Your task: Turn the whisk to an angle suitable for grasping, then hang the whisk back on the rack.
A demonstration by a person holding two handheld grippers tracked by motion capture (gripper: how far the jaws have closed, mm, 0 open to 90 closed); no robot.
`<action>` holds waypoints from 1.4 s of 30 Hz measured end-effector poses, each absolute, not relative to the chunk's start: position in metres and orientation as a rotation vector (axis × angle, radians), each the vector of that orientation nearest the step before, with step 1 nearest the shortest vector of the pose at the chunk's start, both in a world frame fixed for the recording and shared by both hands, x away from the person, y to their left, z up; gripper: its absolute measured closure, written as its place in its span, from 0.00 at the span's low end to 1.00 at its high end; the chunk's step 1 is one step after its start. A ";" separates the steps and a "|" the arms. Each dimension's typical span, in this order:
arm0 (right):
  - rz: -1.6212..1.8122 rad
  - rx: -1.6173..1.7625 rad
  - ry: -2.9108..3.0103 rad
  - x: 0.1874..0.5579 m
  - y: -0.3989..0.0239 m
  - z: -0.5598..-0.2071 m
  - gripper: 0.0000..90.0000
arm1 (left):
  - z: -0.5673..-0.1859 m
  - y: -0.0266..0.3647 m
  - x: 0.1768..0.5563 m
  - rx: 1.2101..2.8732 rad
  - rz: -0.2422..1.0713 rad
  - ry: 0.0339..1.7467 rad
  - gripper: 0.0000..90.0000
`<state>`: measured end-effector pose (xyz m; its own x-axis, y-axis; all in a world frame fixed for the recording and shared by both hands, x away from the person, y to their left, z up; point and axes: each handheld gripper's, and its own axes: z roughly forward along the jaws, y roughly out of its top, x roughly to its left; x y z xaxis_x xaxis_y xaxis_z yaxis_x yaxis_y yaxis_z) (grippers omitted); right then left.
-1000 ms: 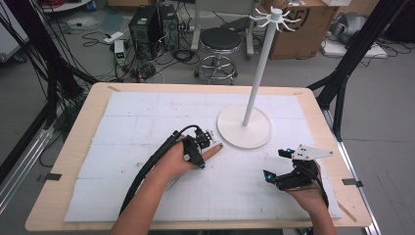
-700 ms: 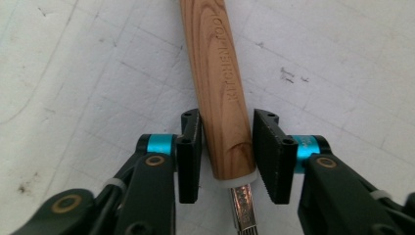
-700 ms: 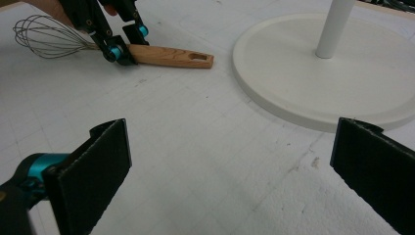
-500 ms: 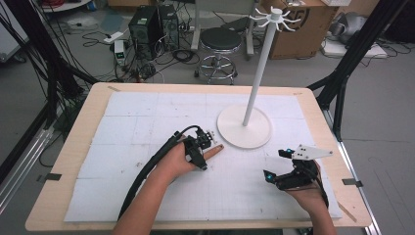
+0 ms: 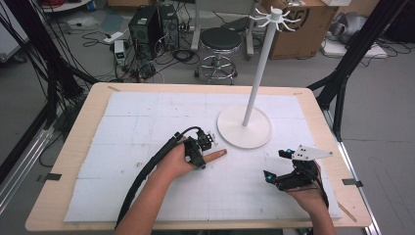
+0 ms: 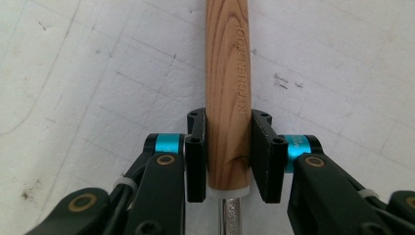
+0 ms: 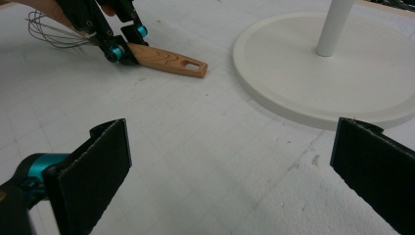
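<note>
A whisk lies on the white mat, its wooden handle [image 5: 216,155] pointing right toward the stand. In the left gripper view the handle [image 6: 228,73] runs straight up between the jaws, and both pads press its lower end. My left gripper [image 5: 201,157] has just been closing on it and is shut on that handle. From the right gripper view the handle [image 7: 169,59] and the wire loops [image 7: 49,32] show at the far left, with the left gripper [image 7: 125,46] clamped between them. My right gripper [image 5: 276,164] rests at the mat's right, wide open [image 7: 235,161] with nothing between its pads.
A white hanging stand, round base [image 5: 243,128] and tall pole [image 5: 257,73] with hooks on top, stands at the back right of the table. Its base [image 7: 293,73] lies just ahead of the right gripper. Stool, boxes and cables sit on the floor beyond.
</note>
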<state>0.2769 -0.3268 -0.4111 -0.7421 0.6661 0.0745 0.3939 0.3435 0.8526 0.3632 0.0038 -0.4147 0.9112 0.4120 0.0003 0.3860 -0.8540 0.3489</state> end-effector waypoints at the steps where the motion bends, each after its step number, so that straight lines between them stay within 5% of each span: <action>1: 1.352 0.945 2.326 0.277 -0.327 -0.412 0.01 | -0.413 0.005 0.363 2.709 0.102 0.591 0.79; 42: 1.335 0.950 2.331 0.280 -0.323 -0.412 0.01 | -0.340 0.069 0.348 2.234 0.055 0.547 0.79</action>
<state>0.2798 -0.3226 -0.4122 -0.7401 0.6689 0.0701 0.3989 0.3527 0.8465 0.3483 0.0688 -0.3395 0.9048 0.4027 -0.1382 0.3668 -0.5723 0.7335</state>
